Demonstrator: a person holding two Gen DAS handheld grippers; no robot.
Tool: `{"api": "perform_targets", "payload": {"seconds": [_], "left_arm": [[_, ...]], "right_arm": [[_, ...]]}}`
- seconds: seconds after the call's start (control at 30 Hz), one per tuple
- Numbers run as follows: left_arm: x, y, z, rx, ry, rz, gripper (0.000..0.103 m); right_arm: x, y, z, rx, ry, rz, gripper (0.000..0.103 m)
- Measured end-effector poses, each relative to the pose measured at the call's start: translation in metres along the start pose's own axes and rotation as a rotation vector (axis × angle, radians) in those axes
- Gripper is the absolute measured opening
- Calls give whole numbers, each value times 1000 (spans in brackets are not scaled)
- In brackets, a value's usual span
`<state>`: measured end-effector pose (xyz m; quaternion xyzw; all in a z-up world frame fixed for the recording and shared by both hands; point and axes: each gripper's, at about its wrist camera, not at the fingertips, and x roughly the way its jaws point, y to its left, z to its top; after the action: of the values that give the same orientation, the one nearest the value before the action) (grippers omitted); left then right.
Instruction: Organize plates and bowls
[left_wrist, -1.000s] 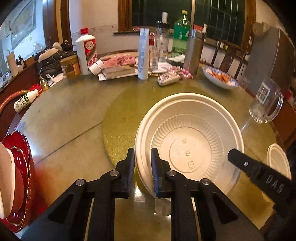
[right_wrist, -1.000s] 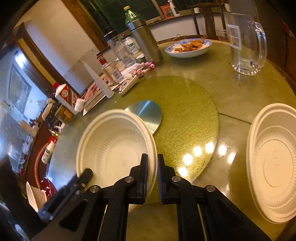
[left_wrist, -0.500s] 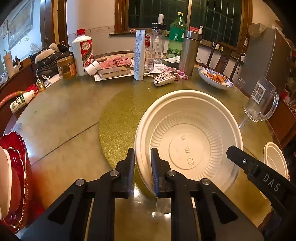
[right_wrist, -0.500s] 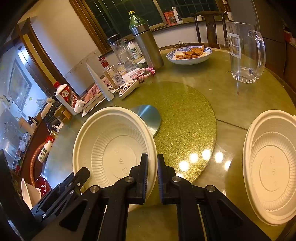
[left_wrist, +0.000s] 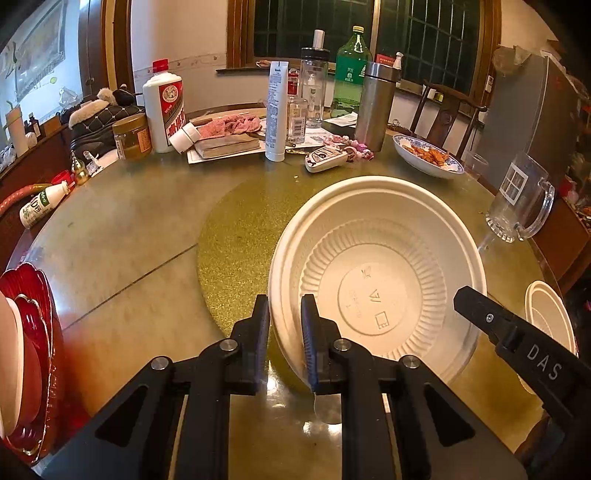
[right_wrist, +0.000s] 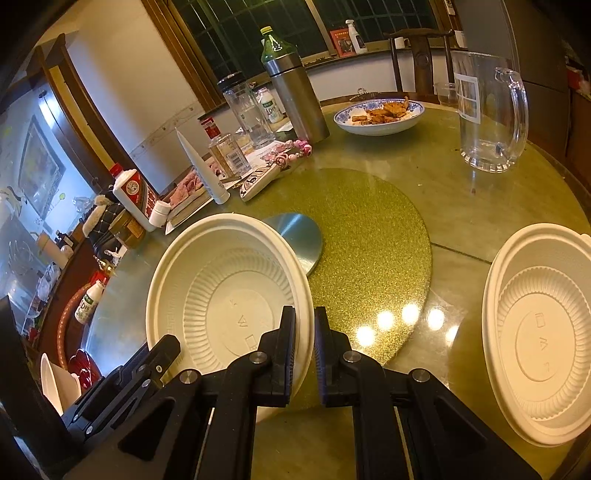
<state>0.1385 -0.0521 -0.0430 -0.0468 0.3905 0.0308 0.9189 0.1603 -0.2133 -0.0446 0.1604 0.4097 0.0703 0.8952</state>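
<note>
While both grippers closed on one white bowl (left_wrist: 376, 280), it hung tilted above the gold mat (left_wrist: 243, 221) at the middle of the round table (left_wrist: 122, 229). The left gripper (left_wrist: 283, 332) pinched the bowl's left rim, one finger outside the wall and one inside. The right gripper (right_wrist: 304, 343) pinched the opposite rim in the same way, its jaws nearly together with only the thin wall between them. In the left view, the right gripper showed as a black bar marked DAS at the bowl's right edge. A silver disc (right_wrist: 299, 240) lay on the mat just behind the bowl, partly hidden by its rim.

A second bowl (right_wrist: 543, 332) of the same kind sat on the table to the right, well apart from the held one, open side up. At the left table edge lay a red plate (left_wrist: 33, 295) with something pale on it. Farther back stood a glass mug (left_wrist: 517, 199), a blue-rimmed dish (left_wrist: 424, 157) of fried food, a steel flask (left_wrist: 375, 107), a green bottle (left_wrist: 349, 70) and a white liquor bottle (left_wrist: 164, 107), all clear of the bowl.
</note>
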Motion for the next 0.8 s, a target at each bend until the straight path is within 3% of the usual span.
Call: {"api": "perform_targets", "payload": {"seconds": [0.8], "left_arm": [[-3,0,0,-1,-16,2,15]], "right_arm": [[-5,3,0,-20,-27,1,9]]}}
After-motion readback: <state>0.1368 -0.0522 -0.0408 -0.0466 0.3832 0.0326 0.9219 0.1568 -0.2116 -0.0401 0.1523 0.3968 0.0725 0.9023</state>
